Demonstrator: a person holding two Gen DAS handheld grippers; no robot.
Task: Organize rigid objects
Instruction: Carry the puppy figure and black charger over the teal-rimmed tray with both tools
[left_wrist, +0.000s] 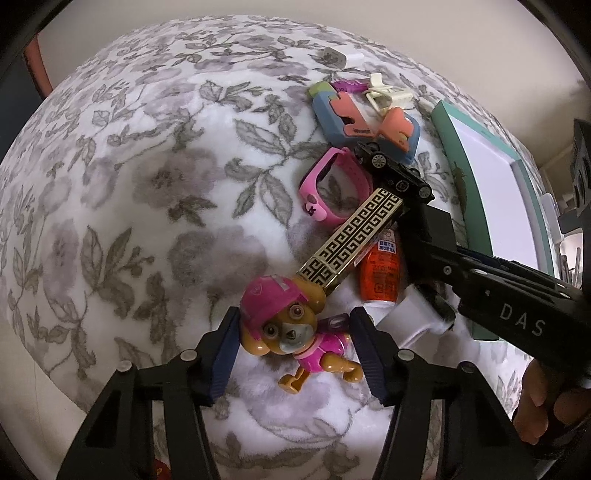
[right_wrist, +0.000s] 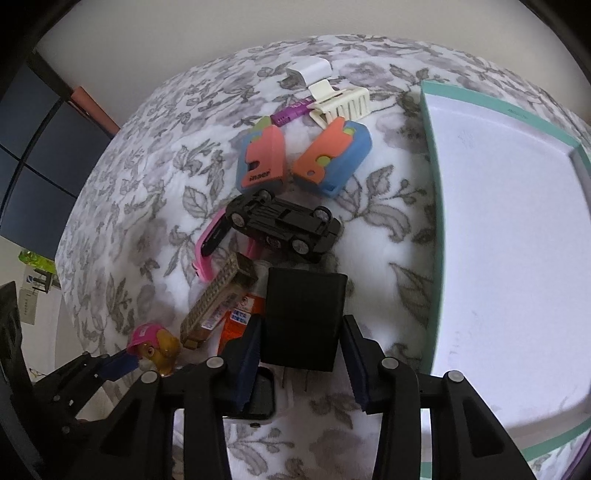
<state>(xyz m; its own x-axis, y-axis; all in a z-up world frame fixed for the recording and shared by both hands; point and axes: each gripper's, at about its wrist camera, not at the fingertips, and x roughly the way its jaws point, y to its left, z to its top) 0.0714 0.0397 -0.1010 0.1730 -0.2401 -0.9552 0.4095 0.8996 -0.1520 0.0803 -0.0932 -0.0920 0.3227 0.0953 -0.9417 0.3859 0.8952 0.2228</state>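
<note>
A toy dog (left_wrist: 291, 332) with a pink cap lies on the floral blanket between the pads of my left gripper (left_wrist: 295, 317), which touch it on both sides. In the right wrist view the dog (right_wrist: 155, 347) shows at the lower left against a left pad (right_wrist: 118, 363). My right gripper (right_wrist: 301, 321) is shut on a black block (right_wrist: 303, 314) that sticks out past its fingertips. An upturned black toy car (right_wrist: 284, 225) lies just beyond it, over a pink watch (right_wrist: 210, 240). A gold patterned case (left_wrist: 351, 240) rests on an orange bottle (left_wrist: 380, 266).
A shallow teal box (right_wrist: 432, 184) with a white inside lies at the right. Two blue and orange toys (right_wrist: 262, 162), a cream hair clip (right_wrist: 340, 101), a purple item (right_wrist: 290, 112) and a white piece (right_wrist: 308, 74) lie farther back. A hand (left_wrist: 535, 406) holds the right gripper.
</note>
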